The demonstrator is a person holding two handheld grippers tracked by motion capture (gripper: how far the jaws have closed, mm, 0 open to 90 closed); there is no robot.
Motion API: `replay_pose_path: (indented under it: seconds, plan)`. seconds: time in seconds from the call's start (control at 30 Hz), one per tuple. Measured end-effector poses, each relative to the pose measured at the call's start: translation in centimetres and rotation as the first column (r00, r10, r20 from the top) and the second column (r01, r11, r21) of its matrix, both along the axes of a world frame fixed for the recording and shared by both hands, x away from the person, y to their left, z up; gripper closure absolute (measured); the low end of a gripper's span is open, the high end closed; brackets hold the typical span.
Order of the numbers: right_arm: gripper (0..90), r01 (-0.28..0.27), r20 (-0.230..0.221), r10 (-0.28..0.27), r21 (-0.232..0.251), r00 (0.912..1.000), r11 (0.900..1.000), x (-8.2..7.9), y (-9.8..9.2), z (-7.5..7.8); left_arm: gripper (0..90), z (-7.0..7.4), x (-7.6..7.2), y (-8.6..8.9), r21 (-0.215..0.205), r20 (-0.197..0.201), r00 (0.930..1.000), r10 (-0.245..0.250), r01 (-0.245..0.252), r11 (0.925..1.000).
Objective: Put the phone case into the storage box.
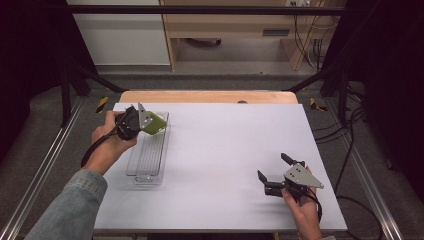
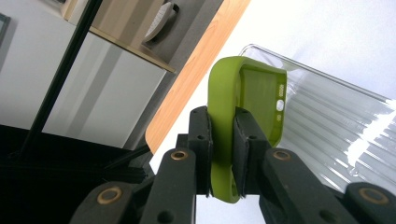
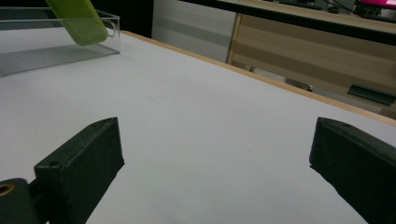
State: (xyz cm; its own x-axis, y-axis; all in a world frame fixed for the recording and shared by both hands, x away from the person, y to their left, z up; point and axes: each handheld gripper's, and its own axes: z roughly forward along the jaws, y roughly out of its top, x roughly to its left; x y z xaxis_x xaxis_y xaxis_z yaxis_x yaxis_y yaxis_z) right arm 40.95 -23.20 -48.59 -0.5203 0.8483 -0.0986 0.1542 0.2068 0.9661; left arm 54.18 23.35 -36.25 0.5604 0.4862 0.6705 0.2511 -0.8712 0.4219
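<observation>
currently the left claw [image 2: 222,154] is clamped on the rim of a green phone case [image 2: 243,116], held above the far end of the clear tray [image 1: 150,155]. judged light, rubbery and flexible; gripping the side wall suits. right claw [image 1: 276,174] gapes wide, holding nothing, on the worktop [image 1: 225,150].

There is one table [image 1: 215,165] with a white top. On it sits one clear tray [image 1: 150,155], close to the table's left edge. There is one green phone case [image 1: 154,123], up over the far end of the tray. There are two grippers. One is the left gripper [image 1: 136,121], at the far left corner of the table. One is the right gripper [image 1: 272,170], by the near right corner. Each gripper has two black jaws, so there are four jaws. Two hands can be seen.
</observation>
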Motion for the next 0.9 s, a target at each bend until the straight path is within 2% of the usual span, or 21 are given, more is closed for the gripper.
replay_pose_path:
  seconds: [0.03,0.17,0.2,0.47,0.9]
  plan:
    - [2.9,0.0,0.0,0.0,0.0,1.0,1.0,0.0,-0.01,0.0,79.0,0.02,0.03,0.01,0.008,-0.004,1.0,0.001,-0.001,1.0]
    - [2.9,-0.001,-0.002,0.001,-0.001,1.0,1.0,0.02,0.04,-0.02,79.0,-0.15,0.2,-0.08,0.0,-0.007,1.0,0.0,0.0,1.0]
    - [2.9,-0.001,-0.002,0.001,-0.002,1.0,1.0,0.01,0.04,-0.02,79.1,-0.12,0.26,-0.08,0.01,-0.01,0.9999,0.0,0.0,1.0]
    - [3.0,-0.002,-0.002,0.002,-0.005,1.0,1.0,0.02,0.06,-0.04,79.1,-0.31,0.65,-0.09,-0.002,-0.015,0.9999,0.003,-0.003,1.0]
    - [2.9,-0.002,-0.001,0.002,-0.005,1.0,1.0,0.0,0.04,-0.03,79.0,-0.14,0.94,-0.21,0.003,-0.018,0.9998,0.001,-0.001,1.0]
